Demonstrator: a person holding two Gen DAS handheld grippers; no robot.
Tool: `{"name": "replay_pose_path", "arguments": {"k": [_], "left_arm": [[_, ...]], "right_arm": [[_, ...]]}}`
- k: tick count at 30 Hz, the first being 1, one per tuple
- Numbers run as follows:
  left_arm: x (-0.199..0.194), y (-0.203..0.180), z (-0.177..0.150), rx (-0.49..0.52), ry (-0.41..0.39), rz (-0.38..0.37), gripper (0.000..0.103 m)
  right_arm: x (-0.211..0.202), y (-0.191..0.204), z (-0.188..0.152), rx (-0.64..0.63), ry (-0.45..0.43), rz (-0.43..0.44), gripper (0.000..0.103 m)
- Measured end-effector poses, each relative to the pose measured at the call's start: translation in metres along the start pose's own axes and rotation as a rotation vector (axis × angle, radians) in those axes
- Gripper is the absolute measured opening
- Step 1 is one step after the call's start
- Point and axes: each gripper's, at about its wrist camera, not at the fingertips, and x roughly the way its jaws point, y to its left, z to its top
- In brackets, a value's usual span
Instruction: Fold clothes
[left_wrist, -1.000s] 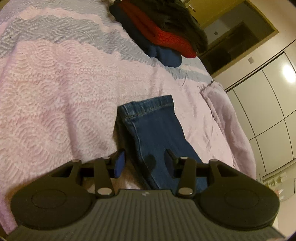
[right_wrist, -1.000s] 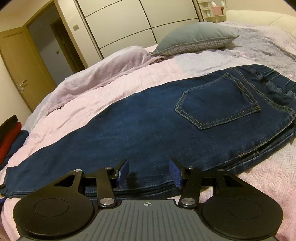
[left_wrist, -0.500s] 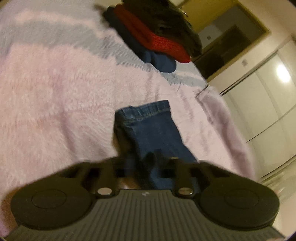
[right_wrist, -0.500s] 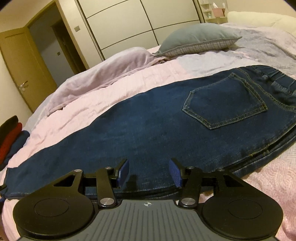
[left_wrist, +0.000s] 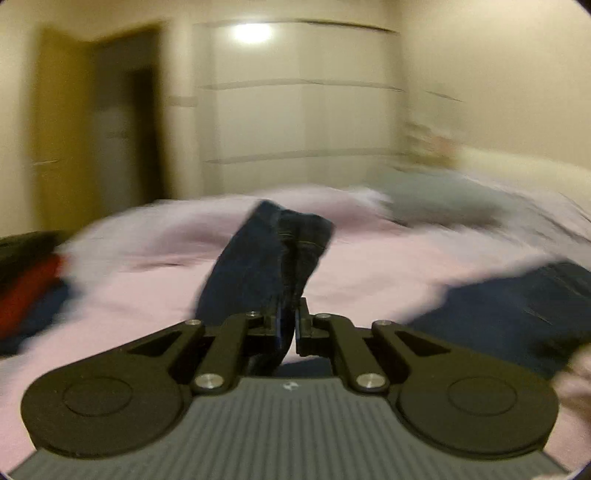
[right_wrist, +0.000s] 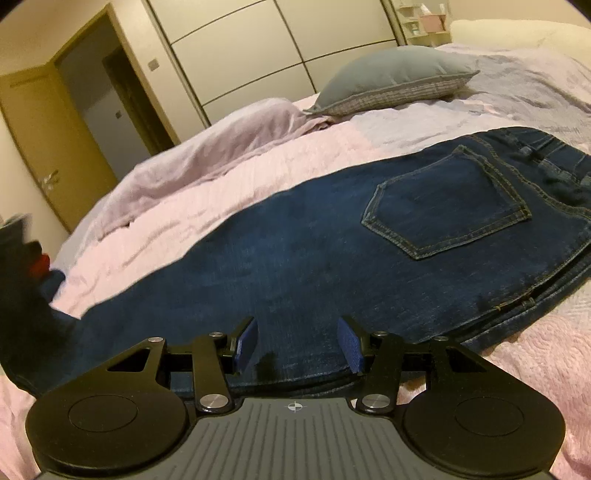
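Observation:
Dark blue jeans (right_wrist: 369, 236) lie flat on the pink bedspread (right_wrist: 207, 206), back pocket up, waist toward the right. My left gripper (left_wrist: 289, 325) is shut on the jeans' leg end (left_wrist: 273, 254), which stands up off the bed in a blurred left wrist view; the rest of the jeans (left_wrist: 517, 310) shows at right. My right gripper (right_wrist: 297, 345) hovers open over the near edge of the thigh part, with denim below the gap and its pads apart from it. At the left edge of the right wrist view the lifted leg end (right_wrist: 22, 280) appears as a dark blur.
A grey pillow (right_wrist: 391, 81) and a crumpled lilac blanket (right_wrist: 207, 147) lie at the far side of the bed. Folded red, black and blue clothes (left_wrist: 26, 291) are stacked at the left. Wardrobe doors (right_wrist: 258, 48) and a doorway (right_wrist: 103, 99) stand behind.
The left gripper closed on the jeans' leg end, lifted it off the bed and swung round, rolling upright. The right gripper stayed where it was, still open.

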Motion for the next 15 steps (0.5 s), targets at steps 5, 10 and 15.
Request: {"name": "replay_pose_path", "arguments": {"k": [5, 10, 15], "left_arm": [[0.059, -0.099, -0.052, 0.321, 0.237, -0.089, 0.009], [0.034, -0.078, -0.037, 0.155, 0.229, -0.145, 0.020], [-0.009, -0.027, -0.012, -0.099, 0.168, -0.190, 0.026]], "right_arm": [[-0.004, -0.011, 0.006, 0.033, 0.007, 0.002, 0.052], [-0.012, -0.016, 0.014, 0.060, 0.016, 0.026, 0.052], [-0.011, -0.009, 0.025, 0.182, 0.045, 0.175, 0.052]]}}
